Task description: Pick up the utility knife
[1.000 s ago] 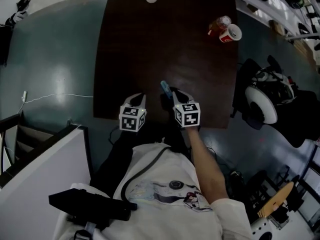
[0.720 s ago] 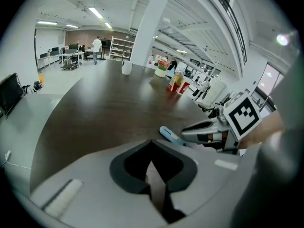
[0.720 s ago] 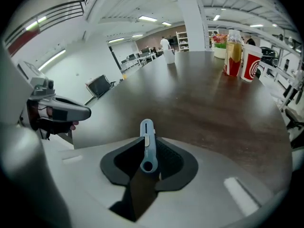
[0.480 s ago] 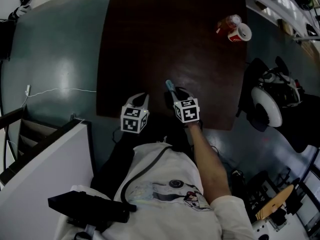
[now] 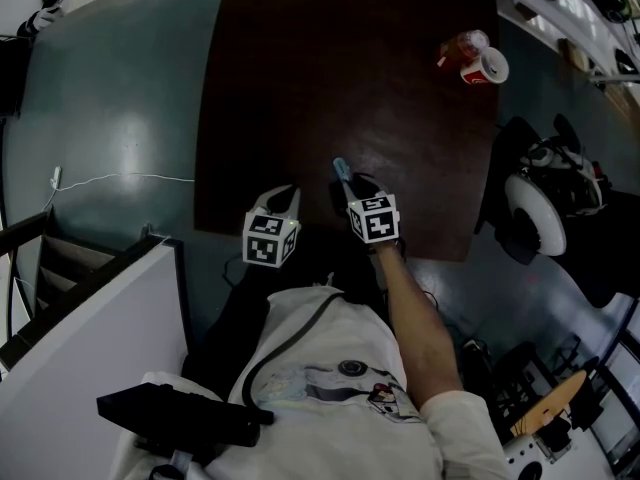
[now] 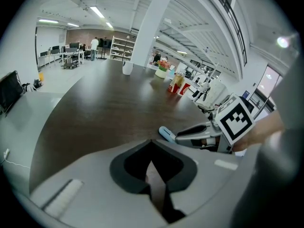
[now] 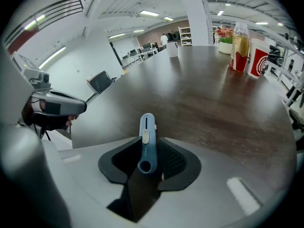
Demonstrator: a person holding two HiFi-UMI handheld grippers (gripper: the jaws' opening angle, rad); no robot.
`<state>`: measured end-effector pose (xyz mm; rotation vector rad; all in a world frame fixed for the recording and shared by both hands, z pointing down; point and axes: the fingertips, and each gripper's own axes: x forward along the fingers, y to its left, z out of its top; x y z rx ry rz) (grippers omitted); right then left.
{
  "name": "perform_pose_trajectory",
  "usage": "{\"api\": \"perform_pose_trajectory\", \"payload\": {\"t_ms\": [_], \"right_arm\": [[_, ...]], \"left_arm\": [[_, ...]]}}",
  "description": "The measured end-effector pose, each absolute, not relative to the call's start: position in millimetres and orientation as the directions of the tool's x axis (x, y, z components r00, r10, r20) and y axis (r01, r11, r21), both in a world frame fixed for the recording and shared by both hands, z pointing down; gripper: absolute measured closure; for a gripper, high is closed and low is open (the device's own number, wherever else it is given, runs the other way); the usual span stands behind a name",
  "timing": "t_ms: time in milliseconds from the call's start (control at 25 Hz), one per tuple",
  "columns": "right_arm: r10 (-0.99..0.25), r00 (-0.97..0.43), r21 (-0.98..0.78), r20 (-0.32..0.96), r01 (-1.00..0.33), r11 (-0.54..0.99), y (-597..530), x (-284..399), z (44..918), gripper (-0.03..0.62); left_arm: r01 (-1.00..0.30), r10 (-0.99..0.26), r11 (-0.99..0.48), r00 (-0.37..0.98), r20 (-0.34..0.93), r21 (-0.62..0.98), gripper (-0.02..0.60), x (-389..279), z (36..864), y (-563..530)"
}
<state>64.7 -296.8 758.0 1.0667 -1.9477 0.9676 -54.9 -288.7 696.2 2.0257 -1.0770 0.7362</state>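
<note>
right claw (image 7: 144, 150) just opening, utility knife (image 7: 147, 129) between

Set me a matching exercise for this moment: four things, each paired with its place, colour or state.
Things:
1. knife
2. left gripper
3. red cup
4. white cup

Descriptions:
a. shut, empty
b. beside the bottle
c. blue
d. far end of the table

Pairs: 1-c; 2-a; 3-b; 4-d

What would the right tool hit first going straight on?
The utility knife, lying between the jaws of the right tool, which have just been opening; beyond it, probably the dark table close below.
</note>
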Motion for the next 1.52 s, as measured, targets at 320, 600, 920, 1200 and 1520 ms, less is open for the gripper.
{"api": "perform_pose_trajectory", "payload": {"t_ms": [320, 600, 920, 1200, 1520], "right_arm": [[-0.364, -0.407, -0.257, 0.838, -0.882, 0.394, -300.9, 57.3, 753.1, 0.477], [-0.322, -0.394, -0.278, 0.861, -0.894, 0.352, -298.4, 51.5, 759.5, 0.436], [-0.321, -0.240, -0.112, 0.916, -0.923, 0.369, -289.4, 49.5, 770.0, 0.461], [-0.383, -0.249, -0.104, 0.890, -0.927, 0.360, -293.2, 53.4, 756.9, 0.465], [-0.563, -0.276, -0.098, 0.779, -0.940, 0.326, -313.2, 74.4, 699.1, 0.465]], "left_arm": [[-0.862, -0.451, -0.388, 0.487, 0.748, 0.327, 0.581, -56.7, 698.0, -289.6], [-0.864, -0.449, -0.380, 0.485, 0.750, 0.331, 0.581, -58.9, 699.9, -289.4], [-0.865, -0.446, -0.380, 0.482, 0.754, 0.328, 0.581, -61.5, 699.1, -287.8], [-0.863, -0.462, -0.384, 0.488, 0.740, 0.330, 0.581, -61.9, 696.3, -289.3], [-0.853, -0.527, -0.412, 0.510, 0.680, 0.320, 0.581, -55.3, 671.4, -306.1]]}}
